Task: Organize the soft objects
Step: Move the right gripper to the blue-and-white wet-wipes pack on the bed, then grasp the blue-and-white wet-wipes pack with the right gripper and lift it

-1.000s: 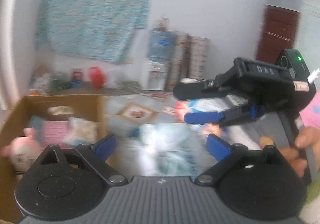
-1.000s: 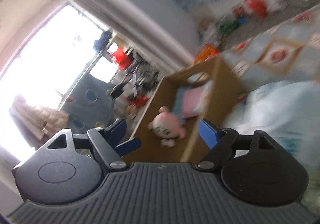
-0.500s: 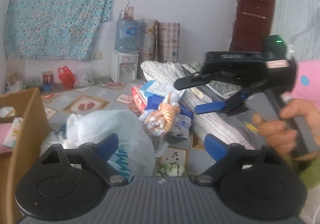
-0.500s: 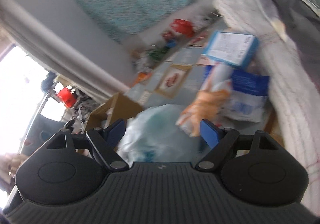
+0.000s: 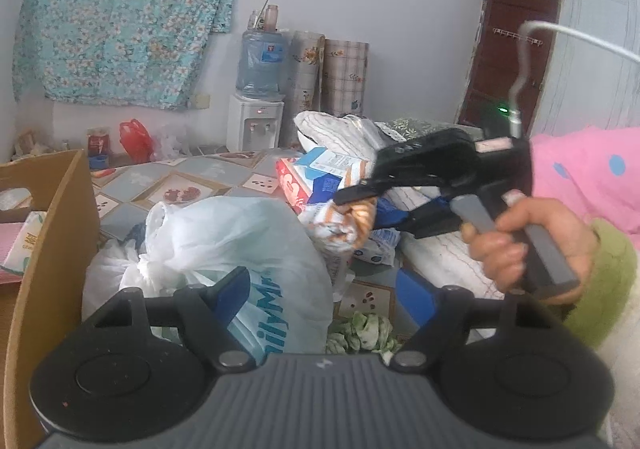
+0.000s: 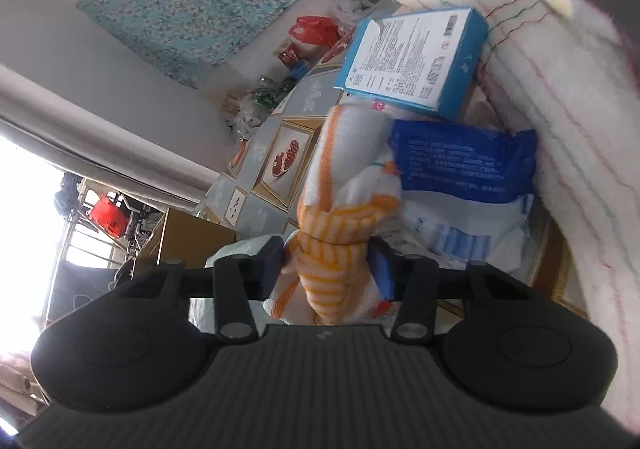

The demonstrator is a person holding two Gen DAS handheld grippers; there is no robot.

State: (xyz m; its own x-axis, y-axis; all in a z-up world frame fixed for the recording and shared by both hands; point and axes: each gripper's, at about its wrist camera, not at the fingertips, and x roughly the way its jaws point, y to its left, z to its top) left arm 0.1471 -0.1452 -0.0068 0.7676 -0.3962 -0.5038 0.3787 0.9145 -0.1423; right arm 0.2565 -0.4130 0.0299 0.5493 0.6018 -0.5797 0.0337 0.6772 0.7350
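An orange-and-white striped soft bundle (image 6: pixel 340 233) lies among packs on the patterned floor. My right gripper (image 6: pixel 326 269) has it between its blue pads, which touch both sides while the jaws are closing. The left wrist view shows the same right gripper (image 5: pixel 370 209), held by a hand (image 5: pixel 532 237), pinching that bundle (image 5: pixel 348 229). My left gripper (image 5: pixel 324 291) hangs over a tied white plastic bag (image 5: pixel 240 233). Its jaws are closing but still wide, with no pad on the bag. A cardboard box (image 5: pixel 52 229) stands at the left.
A blue carton (image 6: pixel 412 57) and a blue-and-white pack (image 6: pixel 464 177) lie against a rolled white quilt (image 6: pixel 560 109). A green cloth (image 5: pixel 364 329) lies on the floor. A pink dotted blanket (image 5: pixel 580 177) is at right, a water dispenser (image 5: pixel 256 121) by the wall.
My right gripper swung away from the box, came down onto the striped bundle and narrowed its jaws around it. The left view turned right from the box to the bag; its jaws narrowed slightly.
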